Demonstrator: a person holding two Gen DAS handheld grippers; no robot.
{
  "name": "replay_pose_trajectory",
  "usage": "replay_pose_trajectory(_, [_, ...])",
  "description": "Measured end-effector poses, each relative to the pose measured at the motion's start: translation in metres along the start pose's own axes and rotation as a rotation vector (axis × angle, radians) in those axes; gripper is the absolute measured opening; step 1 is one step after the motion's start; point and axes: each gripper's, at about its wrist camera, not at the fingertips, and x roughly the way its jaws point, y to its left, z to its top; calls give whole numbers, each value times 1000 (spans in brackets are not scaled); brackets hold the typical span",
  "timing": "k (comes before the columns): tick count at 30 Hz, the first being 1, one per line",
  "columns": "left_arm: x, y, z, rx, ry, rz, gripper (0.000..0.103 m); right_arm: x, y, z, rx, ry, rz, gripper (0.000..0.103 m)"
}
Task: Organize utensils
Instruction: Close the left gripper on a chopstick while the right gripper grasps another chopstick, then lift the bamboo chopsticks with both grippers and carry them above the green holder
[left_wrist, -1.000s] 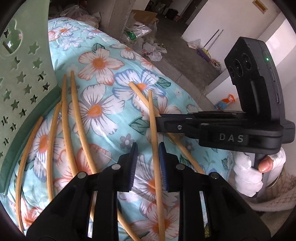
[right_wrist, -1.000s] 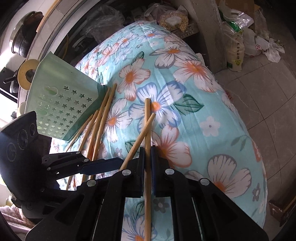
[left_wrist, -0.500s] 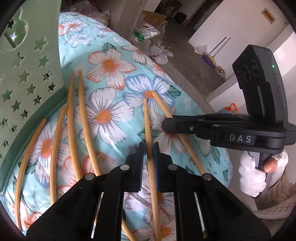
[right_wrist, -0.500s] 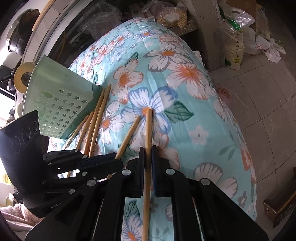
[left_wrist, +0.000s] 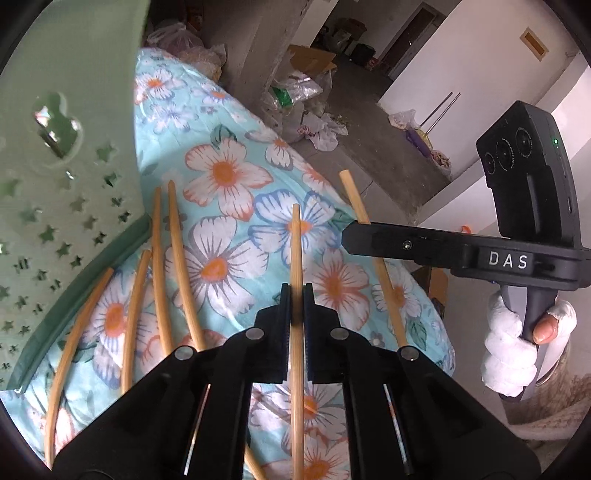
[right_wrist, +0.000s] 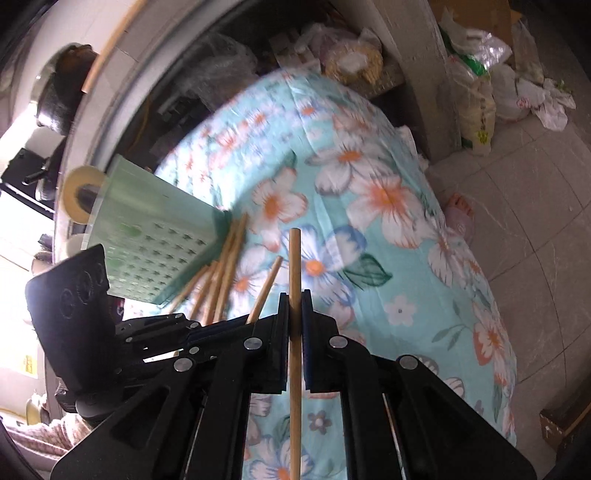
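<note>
My left gripper (left_wrist: 295, 295) has its jaws closing tight on a pale wooden chopstick (left_wrist: 295, 243), pads pressing both its sides, held just above the floral cloth (left_wrist: 229, 173). In its own view my right gripper (right_wrist: 294, 306) is shut on another chopstick (right_wrist: 294, 266), lifted off the cloth. That gripper (left_wrist: 351, 240) also shows from the side in the left view, its chopstick (left_wrist: 354, 199) sticking out past the tip. Several more chopsticks (left_wrist: 177, 258) lie beside a green holder with star holes (left_wrist: 66, 206), which stands at the left.
A gloved hand (left_wrist: 509, 354) grips the right gripper's handle. Beyond the cloth's edge lie plastic bags (left_wrist: 295, 96) on the floor and a sack (right_wrist: 476, 110). A tape roll (right_wrist: 79, 192) and a dark pot (right_wrist: 62, 103) sit behind the green holder (right_wrist: 155, 236).
The left jaws have come together on the chopstick that lay between them. Both grippers have risen, each lifting its chopstick off the cloth.
</note>
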Motion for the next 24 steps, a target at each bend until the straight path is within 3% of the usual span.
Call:
replay_pose_trajectory(5, [-70, -3, 2, -30, -187, -15, 6, -37, 33, 6, -102, -94, 32, 6])
replay_pose_trajectory(13, [-212, 2, -4, -52, -564, -3, 6, -67, 79, 11, -235, -190, 51, 6])
replay_pose_trajectory(20, [-306, 9, -16, -67, -880, 119, 6, -66, 90, 6, -251, -182, 54, 6])
replay_pose_trajectory(24, [-325, 18, -15, -99, -974, 169, 6, -68, 91, 5, -246, -183, 51, 6])
